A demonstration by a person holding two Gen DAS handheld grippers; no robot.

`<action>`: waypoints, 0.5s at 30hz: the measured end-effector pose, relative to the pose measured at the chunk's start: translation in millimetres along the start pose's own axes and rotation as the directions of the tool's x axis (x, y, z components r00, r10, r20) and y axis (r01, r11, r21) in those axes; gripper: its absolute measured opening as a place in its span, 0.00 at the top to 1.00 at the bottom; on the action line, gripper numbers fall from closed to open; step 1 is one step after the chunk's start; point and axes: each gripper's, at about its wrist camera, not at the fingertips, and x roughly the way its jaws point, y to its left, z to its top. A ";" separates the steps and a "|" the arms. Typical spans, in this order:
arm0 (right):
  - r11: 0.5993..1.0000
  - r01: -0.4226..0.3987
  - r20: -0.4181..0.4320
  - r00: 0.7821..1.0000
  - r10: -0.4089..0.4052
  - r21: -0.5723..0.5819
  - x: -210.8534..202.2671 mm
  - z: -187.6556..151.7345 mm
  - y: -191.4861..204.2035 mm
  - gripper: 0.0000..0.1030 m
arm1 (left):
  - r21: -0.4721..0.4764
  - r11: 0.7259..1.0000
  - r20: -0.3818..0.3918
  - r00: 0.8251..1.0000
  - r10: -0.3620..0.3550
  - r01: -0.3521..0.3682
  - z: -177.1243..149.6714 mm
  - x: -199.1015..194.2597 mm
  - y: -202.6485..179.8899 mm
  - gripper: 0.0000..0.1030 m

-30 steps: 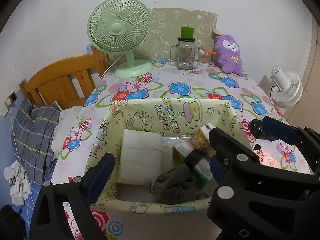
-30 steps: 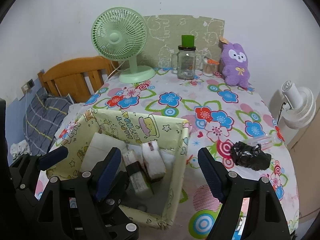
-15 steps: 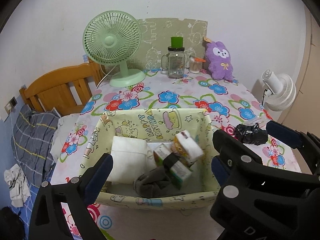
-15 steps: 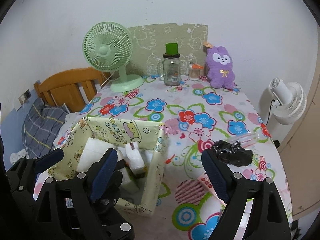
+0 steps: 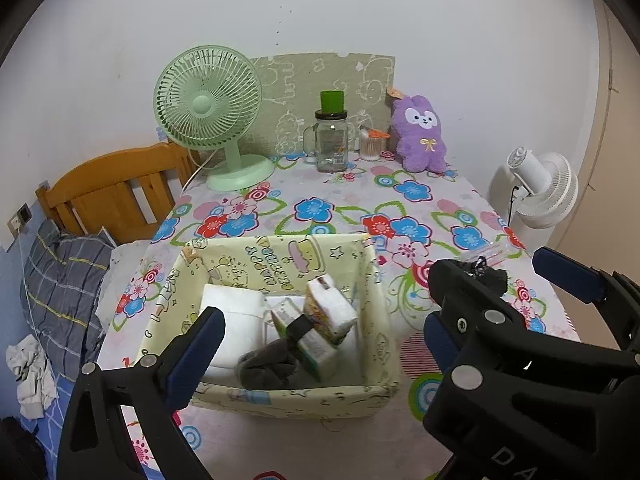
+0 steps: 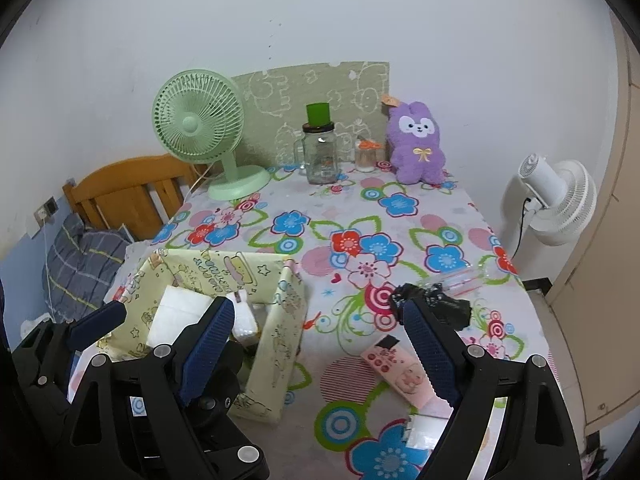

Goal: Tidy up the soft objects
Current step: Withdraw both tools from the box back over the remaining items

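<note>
Claws both agape, empty, hovering near yellow cartoon-print fabric bin (image 5: 280,394) holding packets and grey sock (image 5: 268,366). Crumpled black plastic bag (image 6: 434,306) loose on flowered bench (image 6: 360,216), right of bin. Next, probably: right claw (image 6: 316,346) reaching, pinching bag.

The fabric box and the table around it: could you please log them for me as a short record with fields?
Container: yellow fabric box, open-topped, on the floral tablecloth
Inside: white folded cloth, grey sock, tissue packs
Outside, on table: black crumpled bag, pink packet, purple plush
Left gripper: open, empty
Right gripper: open, empty
</note>
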 end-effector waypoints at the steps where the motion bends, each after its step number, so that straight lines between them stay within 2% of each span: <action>1: 1.000 0.004 0.001 1.000 -0.004 0.003 -2.0 -0.2 -2.4 0.14 | 0.000 1.000 0.002 1.000 0.000 0.000 -0.1 -0.7 -1.4 0.02; 15: 0.999 0.037 0.015 0.999 -0.037 0.018 -20.1 -6.0 -31.6 0.14 | 0.002 1.000 0.020 1.000 -0.016 0.016 -3.7 -11.5 -33.6 0.01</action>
